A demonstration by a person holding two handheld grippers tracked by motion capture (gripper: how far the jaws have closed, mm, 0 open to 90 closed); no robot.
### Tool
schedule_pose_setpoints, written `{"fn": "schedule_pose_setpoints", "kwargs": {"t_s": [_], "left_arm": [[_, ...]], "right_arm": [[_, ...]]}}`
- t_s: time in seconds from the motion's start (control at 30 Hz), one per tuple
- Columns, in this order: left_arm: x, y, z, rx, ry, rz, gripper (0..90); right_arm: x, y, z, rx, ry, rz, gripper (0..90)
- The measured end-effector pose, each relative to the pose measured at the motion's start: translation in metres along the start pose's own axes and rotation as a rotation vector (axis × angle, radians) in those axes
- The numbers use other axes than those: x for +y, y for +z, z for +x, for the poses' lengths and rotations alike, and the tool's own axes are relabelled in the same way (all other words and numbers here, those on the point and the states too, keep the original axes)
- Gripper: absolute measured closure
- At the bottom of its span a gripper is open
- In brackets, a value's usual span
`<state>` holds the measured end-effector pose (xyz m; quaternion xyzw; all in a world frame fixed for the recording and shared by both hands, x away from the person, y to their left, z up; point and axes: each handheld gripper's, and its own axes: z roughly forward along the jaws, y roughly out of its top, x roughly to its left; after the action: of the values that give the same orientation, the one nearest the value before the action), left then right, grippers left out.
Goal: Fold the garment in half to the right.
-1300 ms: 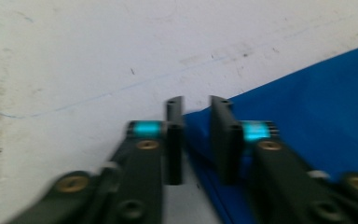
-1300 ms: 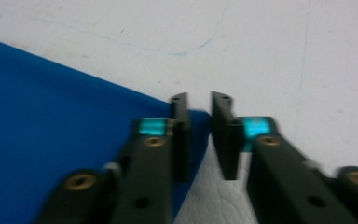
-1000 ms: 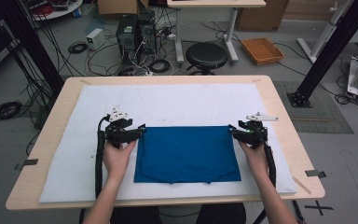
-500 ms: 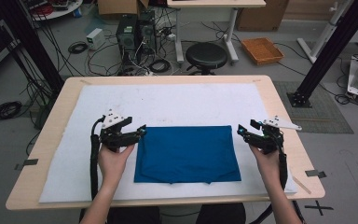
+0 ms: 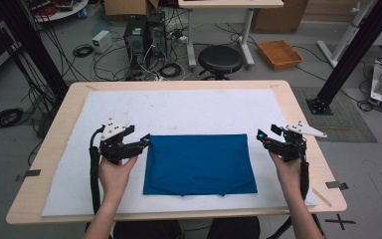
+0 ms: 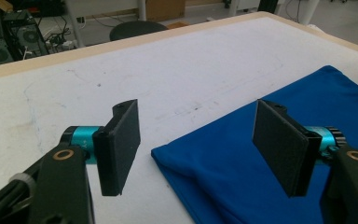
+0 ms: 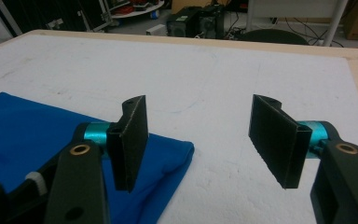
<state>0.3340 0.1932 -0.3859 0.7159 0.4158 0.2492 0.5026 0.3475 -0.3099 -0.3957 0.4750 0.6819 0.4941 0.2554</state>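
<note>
A blue cloth (image 5: pixel 199 163), folded into a flat rectangle, lies on the white mat (image 5: pixel 179 107) at the near middle of the table. My left gripper (image 5: pixel 144 143) hovers at the cloth's far left corner. In the left gripper view the cloth corner (image 6: pixel 242 158) lies below my left gripper (image 6: pixel 200 140), untouched. My right gripper (image 5: pixel 262 136) hangs just off the far right corner. In the right gripper view the cloth (image 7: pixel 23 126) lies below my right gripper (image 7: pixel 204 140), under its left pad. Both pairs of jaws have just been opening and stand open, pressing on nothing.
The white mat covers most of the wooden table (image 5: pixel 303 107). Behind the table on the floor are a black stool (image 5: pixel 220 59), computer cases (image 5: pixel 143 32) with cables, and an orange tray (image 5: pixel 279 53). A black frame post (image 5: pixel 348 55) rises at the right.
Both grippers have drawn away from the cloth's far corners and lifted a little, the right one sliding clearly to the right. Their jaws stand wider. The cloth lies flat and still.
</note>
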Motion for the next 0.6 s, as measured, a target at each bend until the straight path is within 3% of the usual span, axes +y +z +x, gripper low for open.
{"fn": "schedule_pose_setpoints", "kwargs": {"t_s": [0.37,0.6], "left_arm": [[0.000,-0.008,0.002,-0.006,-0.030,-0.004,32.6],[-0.012,-0.025,-0.005,-0.015,-0.086,0.007,33.1]], "right_arm": [[-0.002,-0.007,-0.008,-0.026,-0.005,0.003,37.0],[-0.003,-0.011,-0.015,-0.036,-0.002,0.004,36.9]]}}
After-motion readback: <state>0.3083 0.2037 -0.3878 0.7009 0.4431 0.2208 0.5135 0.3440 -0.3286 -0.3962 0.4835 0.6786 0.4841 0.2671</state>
